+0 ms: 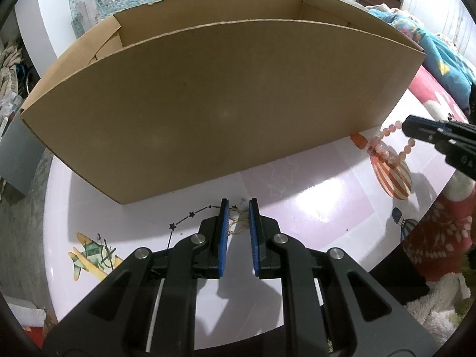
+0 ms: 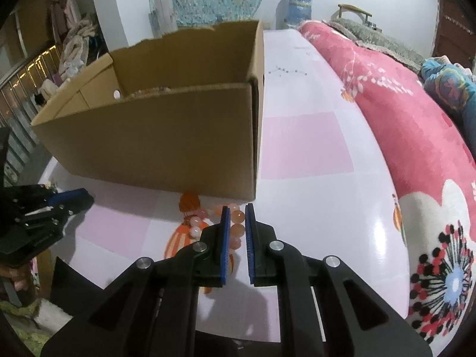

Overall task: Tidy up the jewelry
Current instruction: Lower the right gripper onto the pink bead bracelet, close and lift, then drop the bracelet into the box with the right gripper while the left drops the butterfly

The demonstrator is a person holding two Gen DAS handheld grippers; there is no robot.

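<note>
Left wrist view: left gripper [image 1: 239, 205] sitting low on the table [image 1: 312, 196], jaws apart, straddling small gold rings [image 1: 238, 223] just in front of the cardboard box [image 1: 208, 113]. Right gripper [image 2: 237, 211] also with jaws apart, flanking the pink bead bracelet [image 2: 237, 223] lying on the table by the box's near corner; contact with beads unclear.

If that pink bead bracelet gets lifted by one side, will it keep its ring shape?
Probably not: the bead bracelet looks like round beads on a string, so it should droop. The smooth beads may slip between the right gripper pads.
</note>
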